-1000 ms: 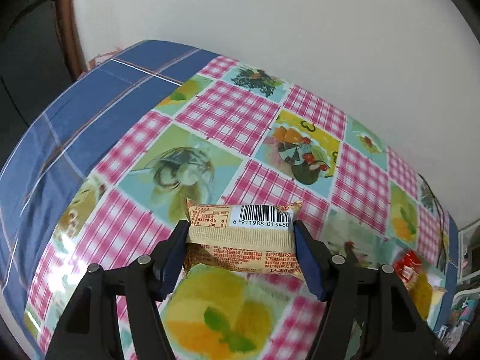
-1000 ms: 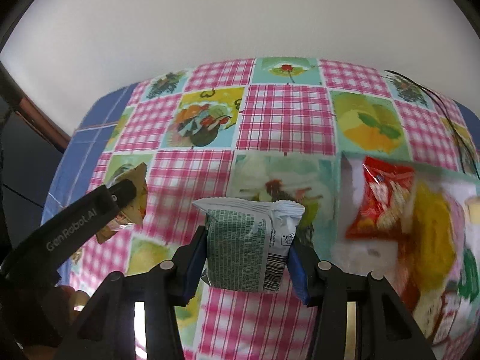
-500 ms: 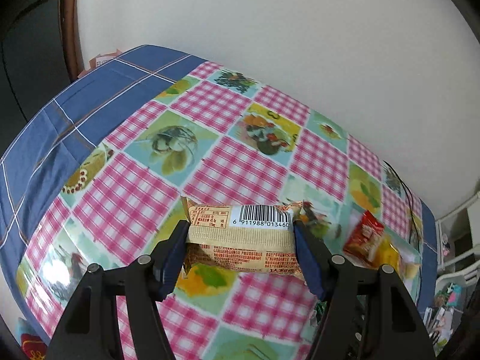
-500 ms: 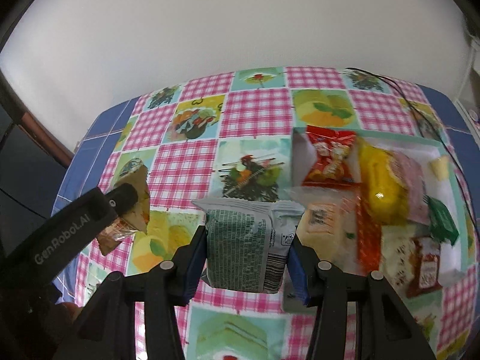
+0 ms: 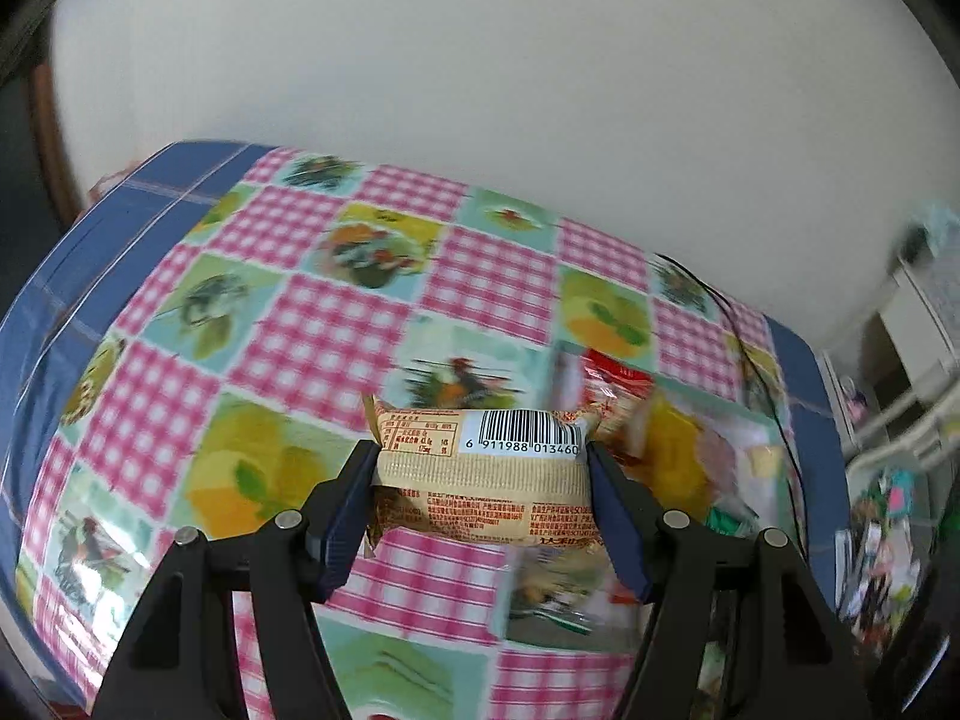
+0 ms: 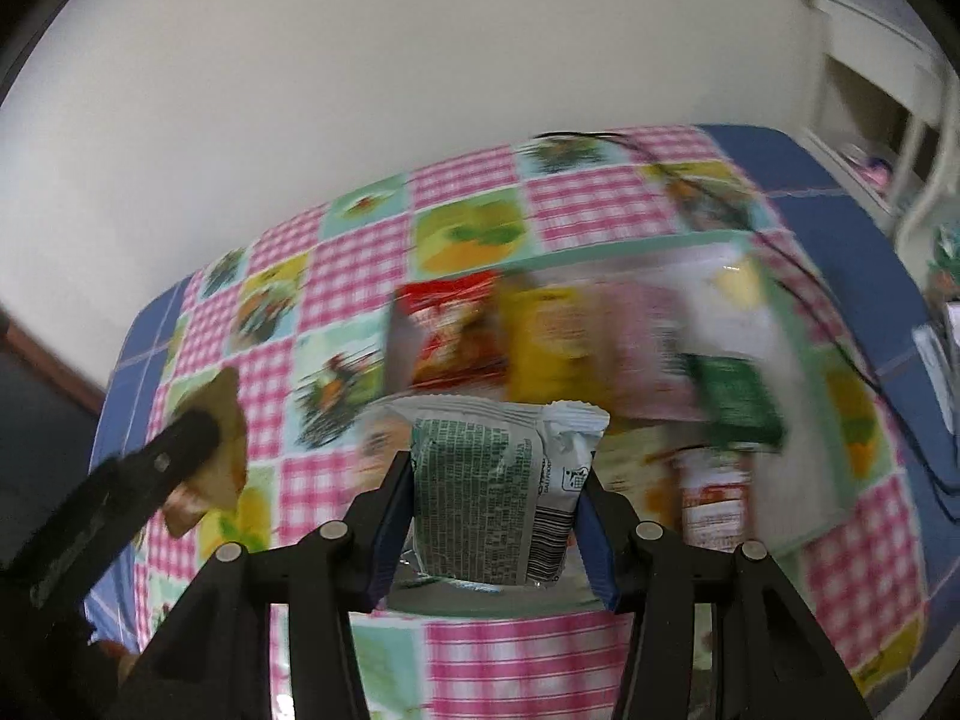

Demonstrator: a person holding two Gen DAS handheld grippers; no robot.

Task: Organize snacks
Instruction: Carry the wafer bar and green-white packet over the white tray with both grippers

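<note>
A: Left wrist view: left gripper (image 5: 483,468) fingers clamp the tan snack pack (image 5: 480,480) above the surface (image 5: 300,330).

B: Right gripper (image 6: 495,504) pinches a green-white packet (image 6: 492,492); the tray (image 6: 804,312) already holds several snacks. Both still need placing.

Both views are evenly and softly lit, with no hard shadows; pale glare is seen on the glossy pink-checked, fruit-printed plastic cloth of the surface (image 5: 312,354) at the lower left. Straight lines are bowed by the fisheye lens and the corners are cut off in black. The background is smeared by motion blur, most strongly over the clear tray of colourful snack packets (image 6: 600,324), while the black two-fingered tools and the packets held between them are kept sharp.
</note>
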